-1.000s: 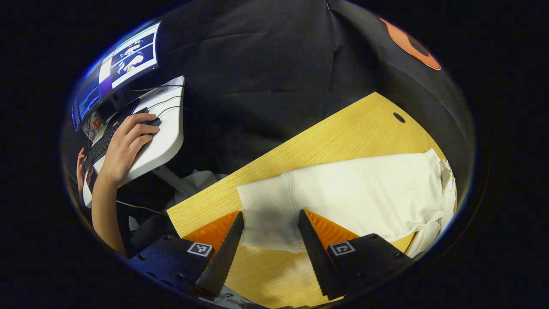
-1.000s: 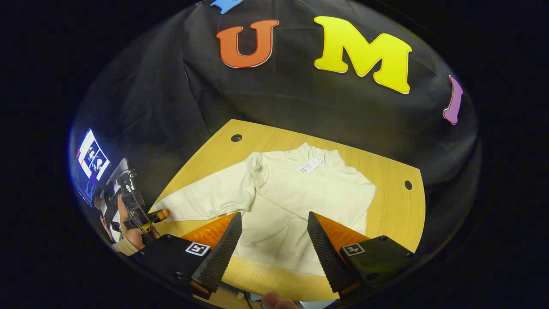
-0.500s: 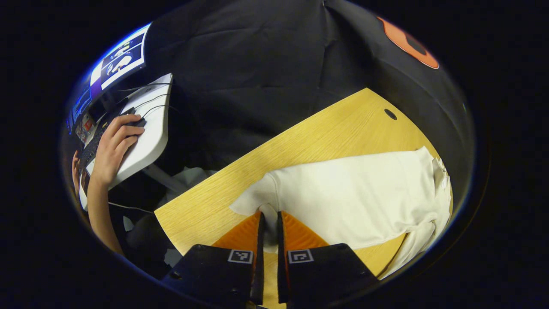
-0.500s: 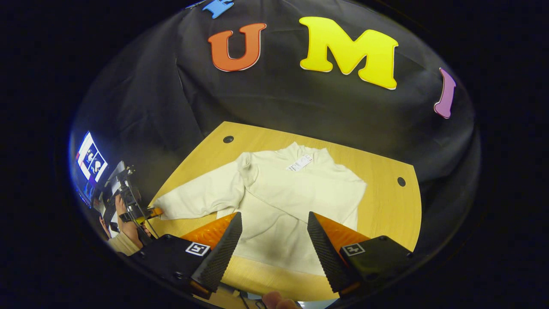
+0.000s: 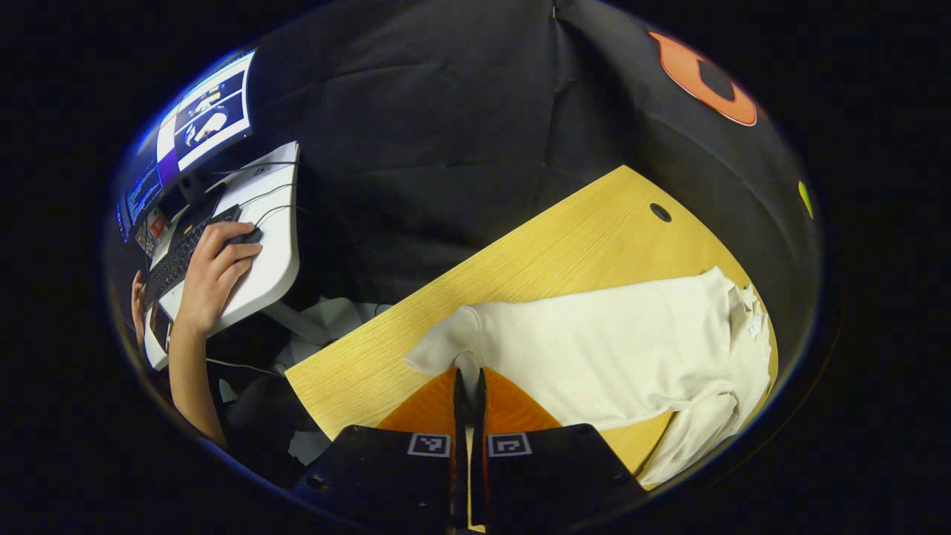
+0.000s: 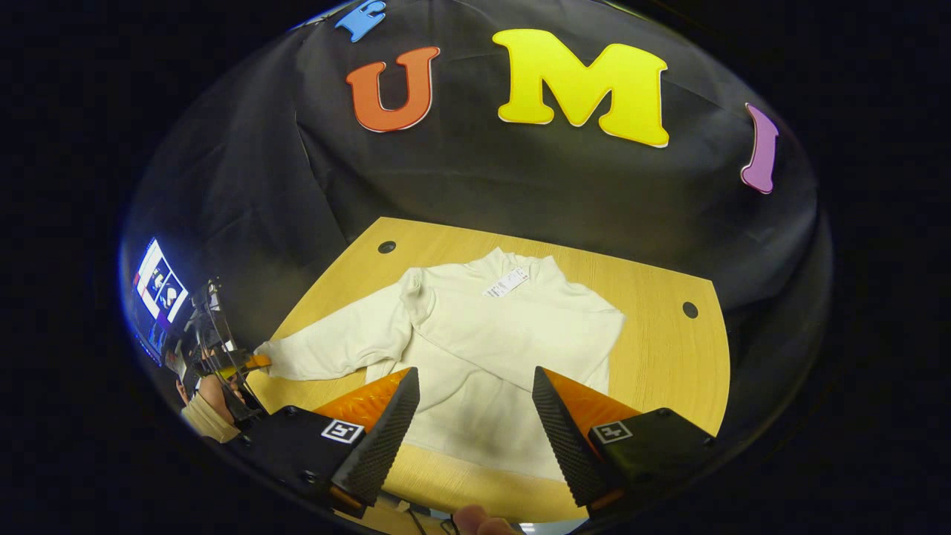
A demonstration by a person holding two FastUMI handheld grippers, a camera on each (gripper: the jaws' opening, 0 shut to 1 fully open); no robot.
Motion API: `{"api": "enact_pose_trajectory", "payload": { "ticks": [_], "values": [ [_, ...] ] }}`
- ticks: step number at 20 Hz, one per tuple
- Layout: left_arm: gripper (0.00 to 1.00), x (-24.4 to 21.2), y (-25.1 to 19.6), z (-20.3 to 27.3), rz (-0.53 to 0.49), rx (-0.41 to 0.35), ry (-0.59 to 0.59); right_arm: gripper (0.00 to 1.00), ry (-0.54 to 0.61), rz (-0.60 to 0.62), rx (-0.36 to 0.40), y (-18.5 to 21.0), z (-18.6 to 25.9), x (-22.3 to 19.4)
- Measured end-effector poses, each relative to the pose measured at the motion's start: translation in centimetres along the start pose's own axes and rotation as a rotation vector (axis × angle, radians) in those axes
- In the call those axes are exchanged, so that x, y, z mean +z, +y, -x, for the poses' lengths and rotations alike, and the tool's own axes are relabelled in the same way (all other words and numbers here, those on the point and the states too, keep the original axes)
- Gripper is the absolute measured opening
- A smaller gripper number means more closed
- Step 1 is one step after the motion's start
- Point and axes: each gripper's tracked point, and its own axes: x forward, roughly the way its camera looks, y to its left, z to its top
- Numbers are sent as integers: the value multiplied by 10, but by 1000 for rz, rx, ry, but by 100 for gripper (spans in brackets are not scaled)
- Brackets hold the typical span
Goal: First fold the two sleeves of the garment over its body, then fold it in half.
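Observation:
A cream long-sleeved garment [image 6: 513,327] lies flat on the wooden table [image 6: 669,357], neck and white tag [image 6: 507,282] toward the far wall. Its left sleeve [image 6: 334,349] stretches out to the side. In the left gripper view my left gripper [image 5: 468,375] is shut on that sleeve's cuff [image 5: 442,345], which puckers between the fingers. The right gripper view also shows the left gripper [image 6: 249,362] at the far left, on the cuff. The other sleeve [image 6: 520,353] lies folded across the body. My right gripper [image 6: 472,383] hovers open over the hem with nothing between its fingers.
A white side desk [image 5: 267,253] with a keyboard and a lit monitor [image 5: 200,122] stands beyond the table's left end; a person's hand [image 5: 212,275] rests on a mouse there. Two cable holes [image 6: 385,246] [image 6: 690,309] mark the table's far corners.
My left gripper went from open around the cuff to shut on it and has drawn it up slightly. My right gripper stayed open and backed off a little from the garment.

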Motion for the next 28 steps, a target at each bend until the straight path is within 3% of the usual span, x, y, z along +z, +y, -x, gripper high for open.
{"api": "enact_pose_trajectory", "payload": {
  "ticks": [6, 15, 18, 19, 20, 21, 22, 25, 27, 28],
  "values": [
    [4, 28, -59, 34, -73, -59, -35, 95, -23, -46, 4, -27, 6, -3],
    [4, 55, -225, 79, -222, -220, -100, 95, -32, -122, -40, -89, 19, -30],
    [4, 51, -296, 90, -293, -289, -105, 95, -29, -170, -69, -113, 26, -36],
    [10, 48, -318, 93, -327, -306, -107, 95, -32, -177, -81, -121, 29, -37],
    [4, 44, -340, 96, -356, -321, -107, 95, -37, -182, -94, -130, 32, -39],
    [10, 37, -361, 98, -382, -342, -100, 95, -40, -187, -103, -137, 34, -41],
    [4, 28, -379, 99, -405, -357, -88, 95, -40, -197, -115, -145, 35, -44],
    [4, -2, -442, 104, -477, -408, -63, 94, -32, -239, -143, -165, 39, -54],
    [10, -21, -484, 113, -527, -449, -62, 95, -32, -260, -167, -179, 42, -59],
    [4, -28, -503, 118, -556, -466, -74, 94, -45, -255, -184, -187, 46, -58]
  ]
}}
